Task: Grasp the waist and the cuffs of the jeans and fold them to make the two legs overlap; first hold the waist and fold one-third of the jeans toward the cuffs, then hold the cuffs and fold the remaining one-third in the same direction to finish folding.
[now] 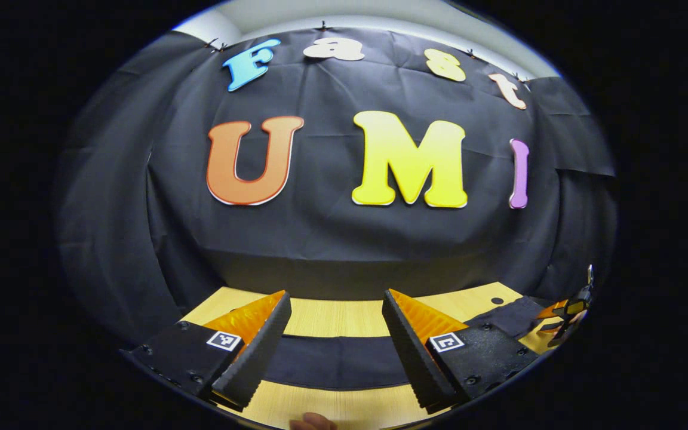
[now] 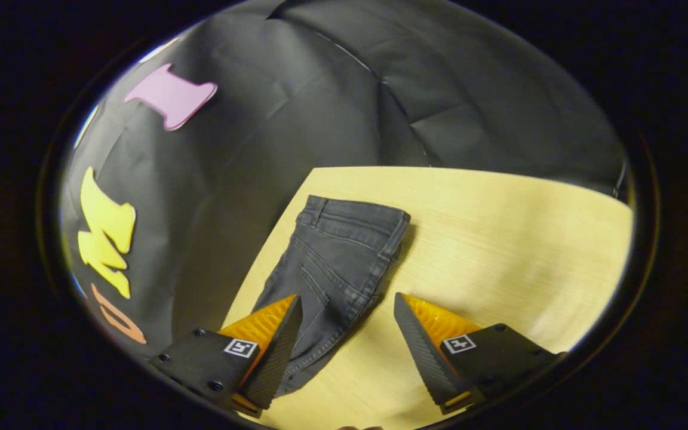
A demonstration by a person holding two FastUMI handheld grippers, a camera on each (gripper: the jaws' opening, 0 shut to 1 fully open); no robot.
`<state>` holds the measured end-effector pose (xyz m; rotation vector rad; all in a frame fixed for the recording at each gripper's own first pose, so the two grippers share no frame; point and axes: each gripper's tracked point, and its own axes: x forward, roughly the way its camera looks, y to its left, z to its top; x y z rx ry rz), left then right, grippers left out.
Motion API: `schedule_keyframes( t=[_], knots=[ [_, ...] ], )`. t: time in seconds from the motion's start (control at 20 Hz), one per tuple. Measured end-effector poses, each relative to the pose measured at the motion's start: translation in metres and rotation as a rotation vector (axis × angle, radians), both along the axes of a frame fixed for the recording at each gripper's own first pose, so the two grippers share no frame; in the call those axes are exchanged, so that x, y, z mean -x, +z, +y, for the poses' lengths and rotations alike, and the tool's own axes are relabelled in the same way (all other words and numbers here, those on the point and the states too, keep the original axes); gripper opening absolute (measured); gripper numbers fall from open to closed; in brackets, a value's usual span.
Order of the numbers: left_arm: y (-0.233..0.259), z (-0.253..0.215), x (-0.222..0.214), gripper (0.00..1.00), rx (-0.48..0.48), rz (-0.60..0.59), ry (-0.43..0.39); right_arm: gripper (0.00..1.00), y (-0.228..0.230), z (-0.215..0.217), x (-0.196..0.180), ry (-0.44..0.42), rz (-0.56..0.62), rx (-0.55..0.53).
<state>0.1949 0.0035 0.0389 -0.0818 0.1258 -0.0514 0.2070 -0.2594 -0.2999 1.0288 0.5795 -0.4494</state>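
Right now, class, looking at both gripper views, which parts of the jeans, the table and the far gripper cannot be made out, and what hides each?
- Left gripper view: the jeans show as a dark band; both ends run behind the left gripper fingers.
- Left gripper view: the other gripper is small at the image edge; open or shut is unclear.
- Right gripper view: the jeans' cuffs are cut off at the bottom edge, behind the right gripper.
- Right gripper view: the table's near side is cut off.

Ahead of me a black cloth wall (image 1: 332, 233) hangs in soft creases, pinned along its top edge by small clips. Above it I see a pale strip of ceiling or wall (image 1: 344, 15), brightly lit. Below the cloth lies a light wooden table (image 1: 344, 316) with a fine straight grain. In the right gripper view the same tabletop (image 2: 517, 239) spreads wide, its far edge meeting the dark cloth (image 2: 439, 101).
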Motion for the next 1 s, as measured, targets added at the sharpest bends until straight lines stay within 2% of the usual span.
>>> schedule_keyframes(
  t=[0.15, 0.2, 0.35, 0.4, 0.45, 0.55, 0.65, 0.75, 0.85, 0.9, 0.95, 1.0],
  knots=[
    [0.013, 0.001, 0.02, 0.99, -0.01, -0.018, -0.004, 0.96, -0.008, 0.005, -0.007, -0.013, -0.02, -0.059],
    [0.013, 0.002, 0.024, 0.99, -0.009, -0.017, -0.009, 0.89, -0.007, 0.004, -0.011, -0.021, -0.035, -0.067],
    [0.016, 0.012, 0.039, 0.99, -0.009, -0.002, 0.006, 0.89, -0.005, 0.007, -0.022, -0.033, -0.059, -0.084],
    [0.017, 0.015, 0.045, 0.99, -0.004, 0.005, 0.017, 0.93, -0.004, 0.004, -0.023, -0.041, -0.063, -0.089],
    [0.018, 0.022, 0.048, 0.99, -0.003, 0.008, 0.032, 0.8, -0.008, 0.001, -0.022, -0.048, -0.054, -0.088],
    [0.022, 0.035, 0.052, 0.98, 0.006, 0.013, 0.06, 0.6, -0.019, -0.003, -0.029, -0.076, -0.045, -0.088],
    [0.024, 0.042, 0.055, 0.99, 0.011, 0.017, 0.077, 0.41, -0.021, -0.008, -0.019, -0.09, -0.043, -0.096],
    [0.024, 0.049, 0.057, 0.98, 0.012, 0.024, 0.088, 0.26, -0.024, -0.007, -0.02, -0.084, -0.039, -0.069],
    [0.024, 0.053, 0.057, 0.98, 0.024, 0.029, 0.094, 0.12, -0.026, -0.008, -0.018, -0.064, -0.022, -0.013],
    [0.024, 0.054, 0.057, 0.99, 0.026, 0.032, 0.096, 0.14, -0.021, -0.006, -0.021, -0.048, -0.02, 0.012],
    [0.023, 0.056, 0.057, 0.99, 0.028, 0.035, 0.098, 0.05, -0.013, -0.006, -0.023, -0.037, -0.027, 0.045],
    [0.021, 0.058, 0.056, 0.99, 0.032, 0.038, 0.098, 0.07, -0.003, -0.004, -0.027, -0.015, -0.039, 0.071]
  ],
)
